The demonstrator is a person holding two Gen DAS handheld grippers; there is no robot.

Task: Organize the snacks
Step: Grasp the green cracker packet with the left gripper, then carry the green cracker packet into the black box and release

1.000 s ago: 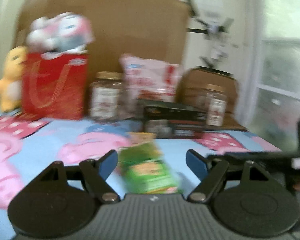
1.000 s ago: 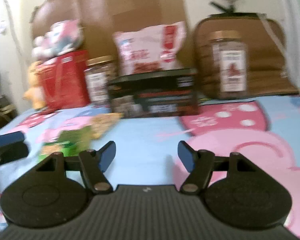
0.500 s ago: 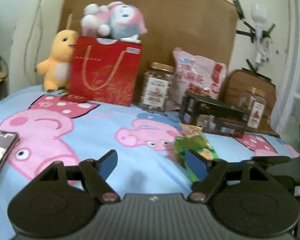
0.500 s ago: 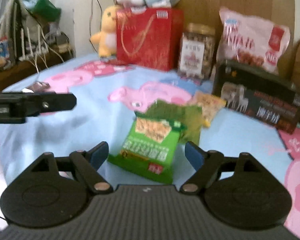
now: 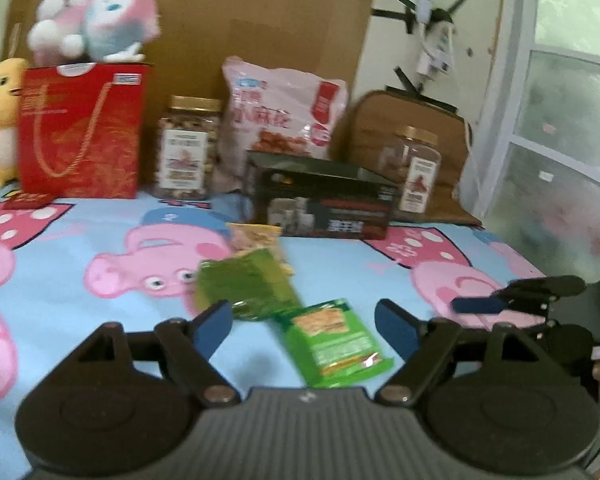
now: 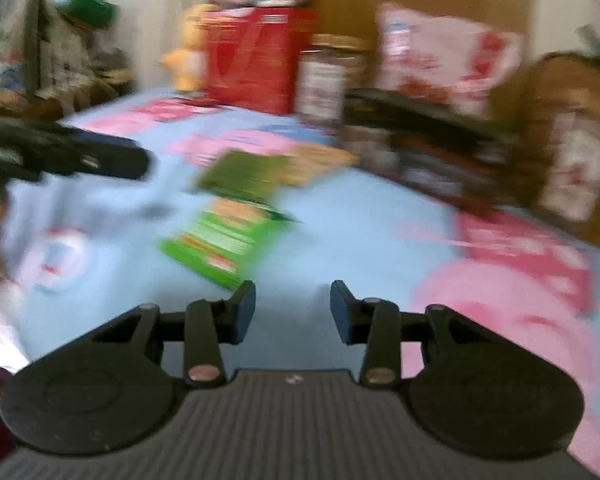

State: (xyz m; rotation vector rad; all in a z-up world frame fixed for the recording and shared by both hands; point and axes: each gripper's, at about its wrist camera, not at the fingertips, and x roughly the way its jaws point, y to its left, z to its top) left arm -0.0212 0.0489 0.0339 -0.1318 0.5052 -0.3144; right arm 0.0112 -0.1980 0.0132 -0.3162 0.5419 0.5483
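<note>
- While its blue-tipped jaws stand wide apart and grasp nothing, the left gripper hovers over a blue cartoon-pig sheet, as the left wrist view shows
- A bright green snack packet lies flat on the sheet between the jaws, nearer the right-hand one; a darker green packet lies just behind it, and a yellow packet sits behind that, partly under it
- Along the back stand a red gift bag topped with a plush toy, a nut jar, a pink snack bag, a black box and a second jar
- At the right edge of that view the right gripper shows side-on
- From the right wrist, a blurred view, the right gripper is released too, its jaws apart over bare sheet and holding nothing
- Ahead and to the left lie the bright green snack packet and the darker green packet, with the left gripper reaching in from the left edge
</note>
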